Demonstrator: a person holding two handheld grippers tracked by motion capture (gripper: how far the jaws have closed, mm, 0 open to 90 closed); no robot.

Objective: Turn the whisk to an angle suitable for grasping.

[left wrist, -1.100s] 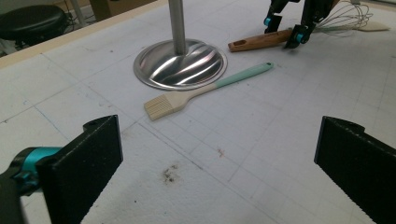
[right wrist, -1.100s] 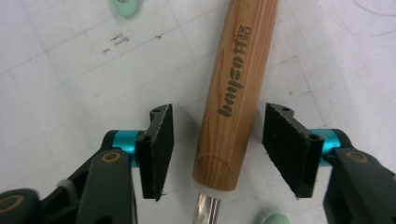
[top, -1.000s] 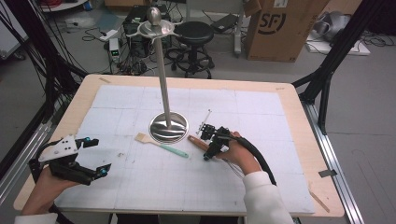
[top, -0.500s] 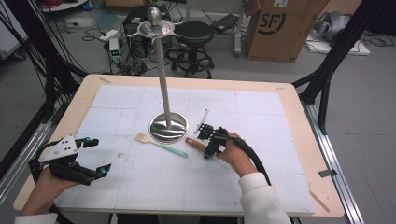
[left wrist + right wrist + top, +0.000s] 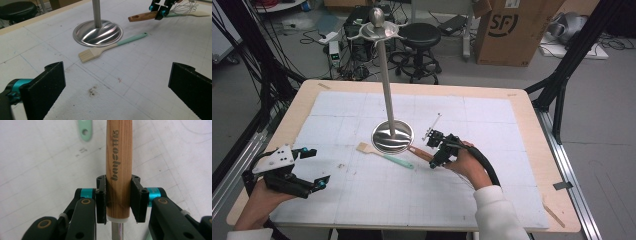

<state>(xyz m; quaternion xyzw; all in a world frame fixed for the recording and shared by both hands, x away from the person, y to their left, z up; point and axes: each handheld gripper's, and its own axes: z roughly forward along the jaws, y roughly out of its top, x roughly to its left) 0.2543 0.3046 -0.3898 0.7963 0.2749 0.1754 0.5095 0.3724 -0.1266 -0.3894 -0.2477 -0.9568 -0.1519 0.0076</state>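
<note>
A whisk with a wooden handle (image 5: 418,152) (image 5: 118,157) lies on the white mat right of the stand, its wires (image 5: 432,126) pointing away. My right gripper (image 5: 435,151) (image 5: 118,188) has just been closing, and its pads now press both sides of the handle near the wire end. In the left gripper view that gripper (image 5: 160,10) and the whisk handle (image 5: 141,17) show at the top right. My left gripper (image 5: 316,167) (image 5: 117,82) hovers open and empty near the front left. A pastry brush (image 5: 384,154) (image 5: 110,48) with a mint handle lies in front of the stand.
A tall metal stand with a round base (image 5: 393,136) (image 5: 97,32) rises mid-table, with hooked arms at its top (image 5: 378,31). The mat sits on a wooden table (image 5: 532,120). Beyond it are a stool (image 5: 419,32) and a cardboard box (image 5: 512,30).
The right gripper's jaws have closed onto the whisk handle, and the hand has edged slightly left. The left gripper has stayed where it was.
</note>
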